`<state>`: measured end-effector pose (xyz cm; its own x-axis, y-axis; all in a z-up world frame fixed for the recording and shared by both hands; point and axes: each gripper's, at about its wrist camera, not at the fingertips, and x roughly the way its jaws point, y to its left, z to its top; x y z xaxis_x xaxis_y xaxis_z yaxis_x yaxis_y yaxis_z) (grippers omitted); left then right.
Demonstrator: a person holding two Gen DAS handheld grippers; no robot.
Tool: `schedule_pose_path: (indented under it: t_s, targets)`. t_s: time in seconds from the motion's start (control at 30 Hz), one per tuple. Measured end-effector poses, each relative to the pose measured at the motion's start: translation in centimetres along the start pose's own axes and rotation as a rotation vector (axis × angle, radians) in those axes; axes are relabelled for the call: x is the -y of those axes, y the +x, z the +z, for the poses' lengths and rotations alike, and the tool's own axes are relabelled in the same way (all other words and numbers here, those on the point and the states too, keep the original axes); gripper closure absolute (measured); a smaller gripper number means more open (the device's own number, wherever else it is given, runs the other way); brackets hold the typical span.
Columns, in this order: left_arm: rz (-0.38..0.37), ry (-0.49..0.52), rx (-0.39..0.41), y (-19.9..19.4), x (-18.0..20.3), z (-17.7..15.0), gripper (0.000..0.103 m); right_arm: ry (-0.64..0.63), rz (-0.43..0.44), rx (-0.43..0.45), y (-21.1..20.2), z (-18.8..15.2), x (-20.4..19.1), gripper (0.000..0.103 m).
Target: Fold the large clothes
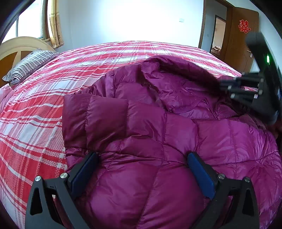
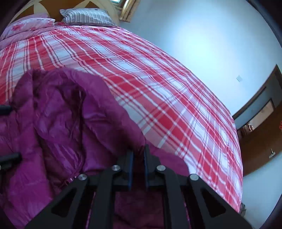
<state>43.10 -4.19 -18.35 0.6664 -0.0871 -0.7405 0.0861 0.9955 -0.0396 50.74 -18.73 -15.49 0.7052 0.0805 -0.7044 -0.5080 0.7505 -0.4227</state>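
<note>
From the left wrist camera, a glossy magenta quilted down jacket lies on a bed covered by a red-and-white plaid sheet, its long axis running from the camera toward the far side, hood end pointing away toward the white wall. The left gripper stands wide apart over the puffy fabric, holding nothing. From the right wrist camera, the right gripper is clamped on the jacket's edge; a striped pillow lies by the headboard.

— How's my light?
— Daylight pours from the window; the wall blows out white.
— Focus?
— My right claw smears with motion blur; fisheye bends the edges, corners go black.
</note>
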Motion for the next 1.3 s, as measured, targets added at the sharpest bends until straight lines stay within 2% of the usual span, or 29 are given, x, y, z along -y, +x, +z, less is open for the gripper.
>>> schedule_pose_path:
  t_s: [0.2,0.27,0.37,0.47,0.53,0.6,0.7,0.8,0.87,1.0,1.07,1.13,1.2,1.3]
  targets:
    - [0.0,-0.003,0.009,-1.5,-0.2,0.6,0.001,0.02,-0.041,0.026,1.6,-1.9,-1.3,0.093]
    - [-0.005,-0.015,0.052,-3.2,-0.6,1.7,0.001,0.026,-0.047,0.034,1.6,-2.0,-1.2,0.093]
    - [0.005,-0.031,0.158,-5.6,-1.2,5.5,0.001,0.029,-0.05,0.043,1.7,-2.1,-1.1,0.093]
    - [0.03,-0.034,0.216,-5.3,-0.9,11.0,0.001,0.035,-0.043,0.054,1.7,-2.2,-1.1,0.093]
    - [0.054,-0.011,0.213,-3.5,-0.2,13.8,0.001,0.037,-0.042,0.06,1.6,-2.3,-1.1,0.093]
    - [0.101,0.039,0.195,-1.3,0.7,15.3,0.001,0.033,-0.044,0.063,1.6,-2.5,-1.3,0.093]
    - [0.159,0.091,0.106,2.9,1.6,15.1,0.001,0.03,-0.05,0.069,1.5,-2.6,-1.5,0.093]
    - [0.211,0.127,0.022,5.9,1.5,12.5,0.001,0.027,-0.056,0.075,1.3,-2.8,-1.7,0.093]
    - [0.207,0.125,-0.031,7.5,1.0,10.9,0.001,0.028,-0.054,0.077,1.3,-2.8,-1.8,0.093]
    - [0.193,0.105,-0.02,7.6,0.6,10.1,0.001,0.037,-0.009,0.085,0.5,-2.7,-1.4,0.09]
    - [0.192,0.106,-0.019,7.8,0.7,10.1,0.001,0.099,0.051,0.102,-0.6,-2.7,-0.1,0.085]
    - [0.187,0.099,-0.018,7.7,0.8,10.0,0.001,0.219,0.114,0.147,-2.4,-2.6,2.3,0.08]
    - [0.184,0.093,-0.016,7.9,0.7,9.9,0.001,0.353,0.115,0.183,-4.0,-2.2,5.1,0.079]
    - [0.189,0.094,-0.01,7.9,0.8,10.0,0.001,0.538,0.093,0.163,-3.9,-1.4,8.9,0.079]
